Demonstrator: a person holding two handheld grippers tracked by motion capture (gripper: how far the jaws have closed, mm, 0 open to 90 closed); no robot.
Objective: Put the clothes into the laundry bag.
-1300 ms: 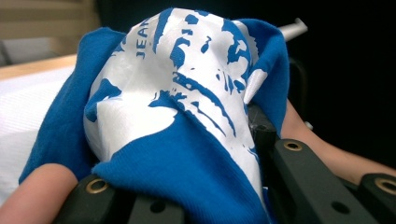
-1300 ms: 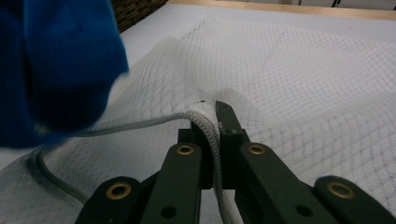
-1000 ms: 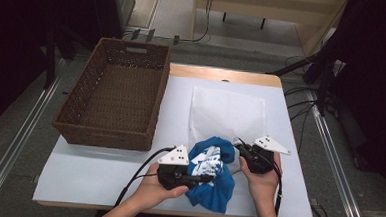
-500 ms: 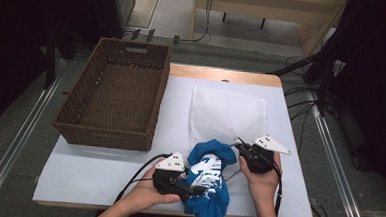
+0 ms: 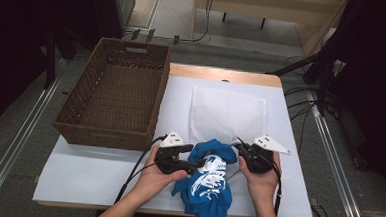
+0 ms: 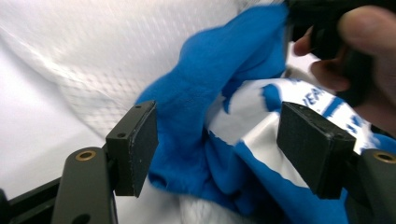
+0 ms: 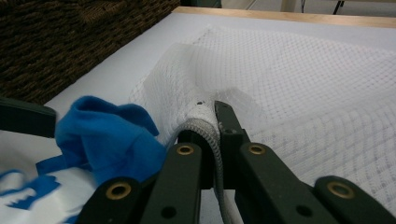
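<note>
A blue garment [image 5: 208,182] with a white print lies bunched at the table's front, its lower end hanging over the edge. A flat white mesh bag [image 5: 228,115] lies just beyond it. My left gripper [image 5: 197,164] is at the garment's left side; in the left gripper view it [image 6: 219,144] stands open with the blue cloth [image 6: 191,112] between its pads, over the mesh [image 6: 93,46]. My right gripper [image 5: 240,148] is at the bag's near edge; in the right gripper view it [image 7: 217,122] is shut on the bag's bunched rim [image 7: 205,123], lifting it beside the garment [image 7: 107,135].
A large brown wicker basket [image 5: 157,104] stands on the table's left half, and its wall [image 7: 70,42] is close to the bag. Bare white tabletop [image 5: 87,168] lies in front of the basket. Cables trail from both grippers toward the person.
My left gripper drew back toward the front edge, then came forward to the bag's mouth. The blue garment is bunched closer to the bag. The right gripper has held still.
</note>
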